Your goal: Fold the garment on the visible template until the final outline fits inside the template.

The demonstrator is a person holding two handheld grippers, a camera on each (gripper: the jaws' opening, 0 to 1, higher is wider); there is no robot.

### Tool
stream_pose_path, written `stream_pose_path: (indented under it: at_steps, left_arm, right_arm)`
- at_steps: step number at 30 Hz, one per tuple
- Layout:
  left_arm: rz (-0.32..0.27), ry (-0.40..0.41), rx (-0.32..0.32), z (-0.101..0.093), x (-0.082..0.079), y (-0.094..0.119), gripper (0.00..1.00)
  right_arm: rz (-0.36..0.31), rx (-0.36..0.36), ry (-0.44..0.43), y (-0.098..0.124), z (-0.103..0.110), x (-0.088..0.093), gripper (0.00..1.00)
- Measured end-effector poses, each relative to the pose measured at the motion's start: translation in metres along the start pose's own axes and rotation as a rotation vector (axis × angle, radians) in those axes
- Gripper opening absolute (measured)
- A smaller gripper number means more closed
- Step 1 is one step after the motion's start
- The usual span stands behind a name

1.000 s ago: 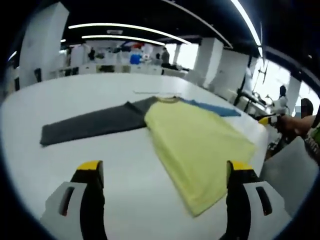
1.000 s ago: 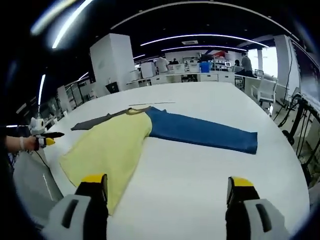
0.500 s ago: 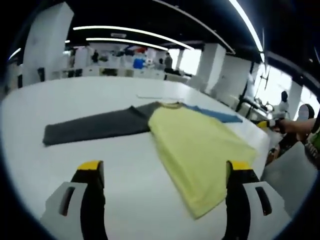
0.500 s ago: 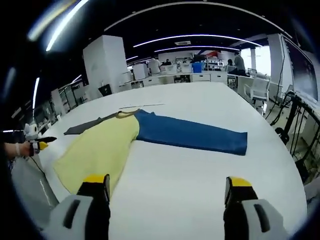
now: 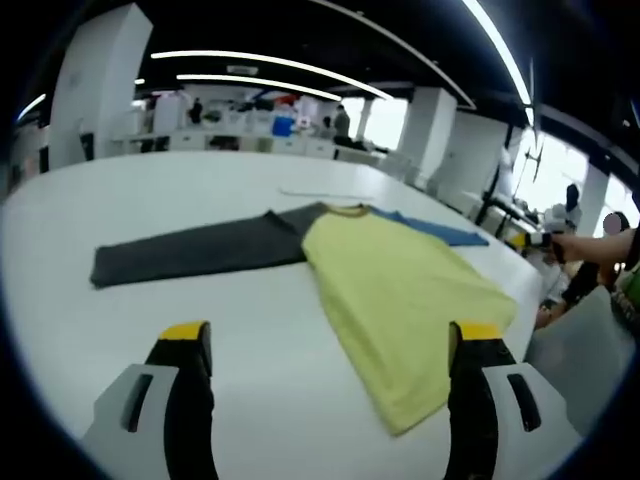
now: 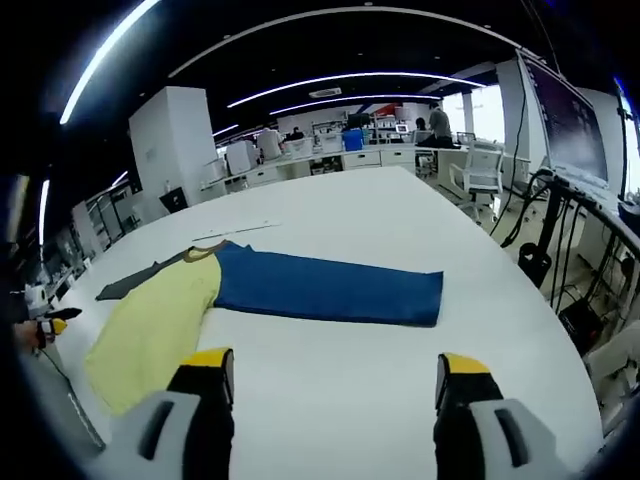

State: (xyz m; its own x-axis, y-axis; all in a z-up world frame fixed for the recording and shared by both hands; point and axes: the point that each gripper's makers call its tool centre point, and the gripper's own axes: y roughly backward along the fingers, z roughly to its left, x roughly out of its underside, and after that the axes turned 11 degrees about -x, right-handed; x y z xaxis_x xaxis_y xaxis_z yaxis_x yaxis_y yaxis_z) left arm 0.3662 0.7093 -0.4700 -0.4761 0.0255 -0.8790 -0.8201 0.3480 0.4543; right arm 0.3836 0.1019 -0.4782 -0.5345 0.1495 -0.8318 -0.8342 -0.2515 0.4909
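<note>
Since 1 second ago the right gripper view has swung toward the blue sleeve side, so the garment sits further left in it; the cloth itself lies as it did, and the left gripper view has hardly shifted.

Largest is the broad white table (image 5: pixel 130 290), which carries everything. On it the long-sleeved garment with a yellow body (image 5: pixel 400 300), a dark grey sleeve (image 5: pixel 195 250) and a blue sleeve (image 6: pixel 325 290) lies flat and fully spread, both sleeves stretched straight out. Beyond the collar a thin pale strip (image 6: pixel 235 232) lies on the table, possibly part of the template; I cannot tell its outline.

The left gripper (image 5: pixel 320 345) hangs above the table short of the yellow hem, jaws wide apart, holding nothing. The right gripper (image 6: pixel 335 375) hovers short of the blue sleeve, jaws equally wide and empty.

No fold looks made yet. The risks, as I judge them: the hem lies near the table edge, so a careless pull could drag cloth over it, and pinching only 1 layer of a sleeve would leave a skewed, bunched fold spilling outside the template.
</note>
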Motion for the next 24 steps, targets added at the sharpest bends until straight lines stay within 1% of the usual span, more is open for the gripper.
stream_pose_path:
  at_steps: [1,3,4,5,6,7,9,11,13,15,16,18,21,23,24]
  left_arm:
    - [0.003,0.000,0.000,0.000,0.001,0.000,0.93]
    - [0.004,0.001,0.001,-0.001,0.000,-0.001,0.92]
    - [0.004,-0.003,-0.003,-0.001,0.000,-0.001,0.92]
    - [0.003,-0.005,-0.004,0.000,0.000,-0.001,0.91]
    - [0.003,-0.002,-0.006,0.000,0.000,-0.001,0.91]
    - [0.005,0.003,-0.008,0.001,0.000,-0.001,0.90]
    - [0.006,0.002,-0.016,0.002,0.001,0.000,0.89]
    - [0.006,0.011,-0.020,0.003,0.001,0.000,0.87]
    - [0.008,0.010,-0.027,0.005,0.001,0.000,0.87]
    - [0.012,0.010,-0.030,0.006,0.003,0.000,0.87]
    - [0.017,0.012,-0.031,0.006,0.004,0.000,0.87]
    - [0.020,0.010,-0.028,0.007,0.005,-0.001,0.87]
    - [0.029,0.005,-0.027,0.006,0.006,-0.001,0.86]
    - [0.032,0.006,-0.026,0.006,0.007,0.000,0.86]
    - [0.031,0.007,-0.027,0.005,0.007,0.000,0.86]
  right_arm:
    - [-0.009,0.001,-0.006,-0.001,-0.003,-0.002,0.76]
    - [-0.019,0.025,-0.019,-0.003,-0.007,-0.005,0.74]
    - [0.006,0.063,0.010,-0.004,-0.015,-0.003,0.72]
    - [0.012,0.071,0.021,-0.006,-0.018,-0.004,0.70]
    - [0.011,0.076,0.019,-0.008,-0.021,-0.006,0.64]
    - [0.007,0.082,0.013,-0.009,-0.023,-0.008,0.60]
    - [-0.004,0.103,-0.004,-0.015,-0.034,-0.016,0.53]
    - [-0.005,0.119,-0.014,-0.021,-0.037,-0.018,0.52]
    - [0.001,0.130,-0.020,-0.027,-0.041,-0.019,0.48]
    - [0.025,0.141,-0.005,-0.034,-0.049,-0.018,0.44]
    - [0.027,0.146,-0.002,-0.035,-0.049,-0.019,0.43]
    - [0.033,0.141,-0.017,-0.039,-0.049,-0.017,0.42]
    - [0.043,0.153,-0.031,-0.043,-0.052,-0.015,0.39]
    - [0.045,0.168,-0.035,-0.045,-0.057,-0.013,0.37]
    - [0.039,0.165,-0.054,-0.050,-0.063,-0.015,0.36]
